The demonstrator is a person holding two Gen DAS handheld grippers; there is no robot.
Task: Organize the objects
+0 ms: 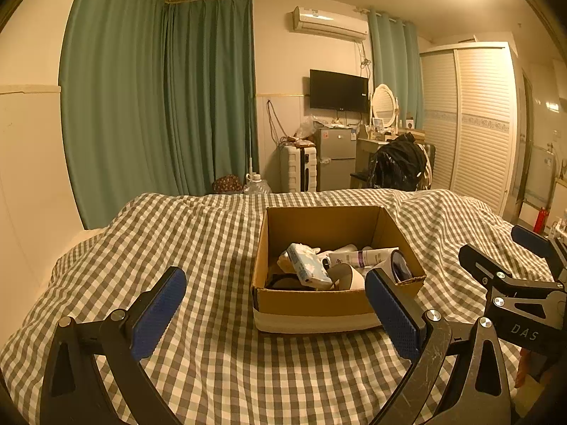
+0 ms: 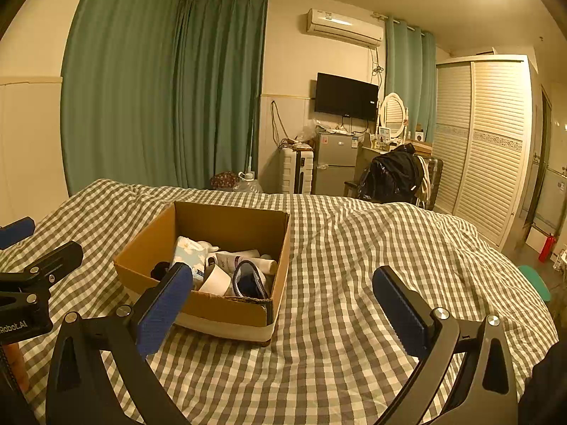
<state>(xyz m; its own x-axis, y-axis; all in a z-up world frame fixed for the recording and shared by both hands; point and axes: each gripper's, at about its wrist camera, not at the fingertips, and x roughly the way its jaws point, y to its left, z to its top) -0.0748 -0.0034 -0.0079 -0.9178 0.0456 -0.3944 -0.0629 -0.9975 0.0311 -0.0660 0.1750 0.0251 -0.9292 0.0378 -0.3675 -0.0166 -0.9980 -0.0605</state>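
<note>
left gripper [image 1: 274,313] and right gripper [image 2: 281,310] both hover low over the checked bedspread [image 1: 198,233] with jaws spread wide and nothing between the blue pads [image 1: 157,313]. just ahead, an open cardboard box [image 1: 312,301] sits on the bedspread, in front of the left gripper and ahead-left of the right one; inside lie a tissue pack [image 1: 305,264], a tube [image 1: 368,256], a white cup [image 2: 216,281] and a dark round item [image 2: 250,279], crowded together. beyond the bed stand green curtains [image 1: 159,99], a fridge [image 1: 336,157], a tv [image 1: 338,90] and a louvred wardrobe [image 1: 471,120].
</note>
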